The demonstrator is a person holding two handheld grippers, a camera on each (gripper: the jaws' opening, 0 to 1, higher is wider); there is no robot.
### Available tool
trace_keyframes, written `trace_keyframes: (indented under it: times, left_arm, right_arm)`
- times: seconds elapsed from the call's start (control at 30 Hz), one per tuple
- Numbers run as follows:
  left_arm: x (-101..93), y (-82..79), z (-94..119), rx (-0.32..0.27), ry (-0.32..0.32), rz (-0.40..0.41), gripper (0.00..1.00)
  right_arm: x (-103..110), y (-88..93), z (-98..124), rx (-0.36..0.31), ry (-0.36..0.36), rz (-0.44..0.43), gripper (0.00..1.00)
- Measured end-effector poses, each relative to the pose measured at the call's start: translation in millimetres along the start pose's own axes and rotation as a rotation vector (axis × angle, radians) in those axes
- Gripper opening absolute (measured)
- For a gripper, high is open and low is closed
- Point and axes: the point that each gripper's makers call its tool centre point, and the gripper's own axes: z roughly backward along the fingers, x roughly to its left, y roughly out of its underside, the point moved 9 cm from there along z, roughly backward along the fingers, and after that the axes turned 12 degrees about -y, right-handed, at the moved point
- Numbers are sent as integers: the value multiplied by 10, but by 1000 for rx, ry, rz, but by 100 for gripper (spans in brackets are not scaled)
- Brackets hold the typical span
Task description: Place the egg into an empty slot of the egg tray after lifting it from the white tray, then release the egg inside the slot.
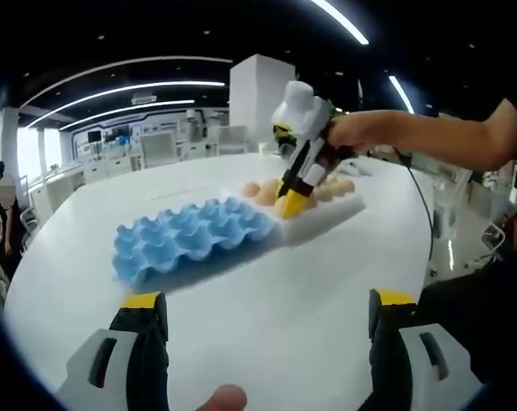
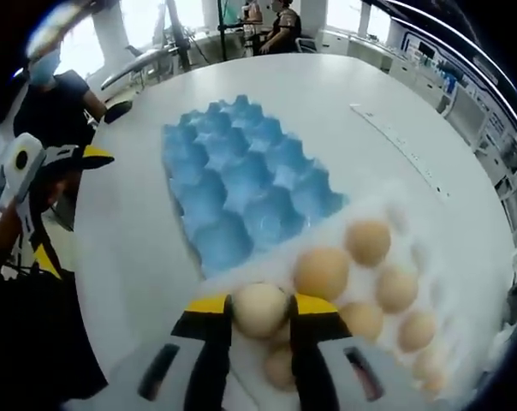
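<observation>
Right gripper (image 2: 260, 310) clasps an egg (image 2: 259, 309) (no legible writing anywhere).

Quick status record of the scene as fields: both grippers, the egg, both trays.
right gripper: jaws closed on an egg, over the white tray
left gripper: open, holding nothing, above the table
blue egg tray: every visible slot empty, edge against the white tray
white tray: several more eggs in it
stage: egg gripped, not yet at the blue tray
</observation>
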Motion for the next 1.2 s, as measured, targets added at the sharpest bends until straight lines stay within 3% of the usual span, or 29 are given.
trace_keyframes:
  times: [0.23, 0.67, 0.83, 1.2]
  left_arm:
    - [109, -9, 56, 0, -30, 27, 100]
    - [215, -65, 165, -22, -67, 31, 100]
    - [242, -64, 183, -17, -76, 29, 100]
    - [282, -114, 184, -36, -111, 21, 100]
  right_arm:
    - [-75, -39, 7, -9, 0, 0, 27]
    - [5, -79, 89, -1, 39, 49, 27]
    - [10, -117, 177, -57, 28, 41, 27]
    - [35, -197, 204, -76, 26, 81, 27]
